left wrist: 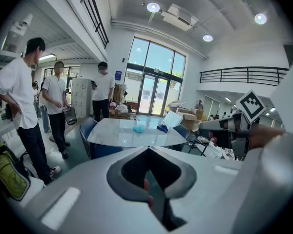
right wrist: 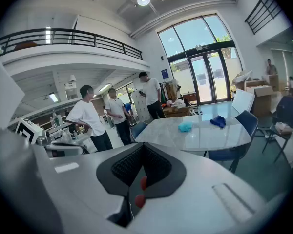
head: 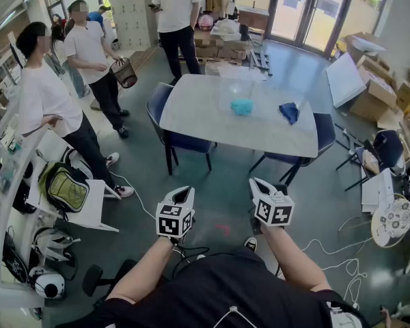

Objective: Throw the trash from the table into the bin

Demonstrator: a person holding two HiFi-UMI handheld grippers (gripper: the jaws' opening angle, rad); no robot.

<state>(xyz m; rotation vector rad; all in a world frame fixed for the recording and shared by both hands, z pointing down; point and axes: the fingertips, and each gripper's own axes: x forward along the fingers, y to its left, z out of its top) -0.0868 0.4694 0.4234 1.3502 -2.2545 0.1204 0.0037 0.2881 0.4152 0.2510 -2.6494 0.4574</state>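
Observation:
Two pieces of trash lie on the white table [head: 205, 125], well ahead of me: a crumpled teal wad [head: 242, 106] and a dark blue wad [head: 289, 112]. Both also show in the left gripper view, teal wad [left wrist: 138, 128] and blue wad [left wrist: 162, 128], and in the right gripper view, teal wad [right wrist: 185, 126] and blue wad [right wrist: 218, 122]. A person left of the table holds a black mesh bin [head: 125, 72] [left wrist: 70, 115]. My left gripper [head: 184, 195] [left wrist: 149, 150] and right gripper [head: 260, 184] [right wrist: 142, 147] hang near my body, jaws together, holding nothing.
Blue chairs [head: 178, 141] [head: 326, 130] stand around the table. Three people [head: 89, 53] stand to the left and behind. Cardboard boxes [head: 372, 98] and cables [head: 328, 251] lie at the right, and a backpack [head: 67, 188] and white shelves [head: 7, 183] at the left.

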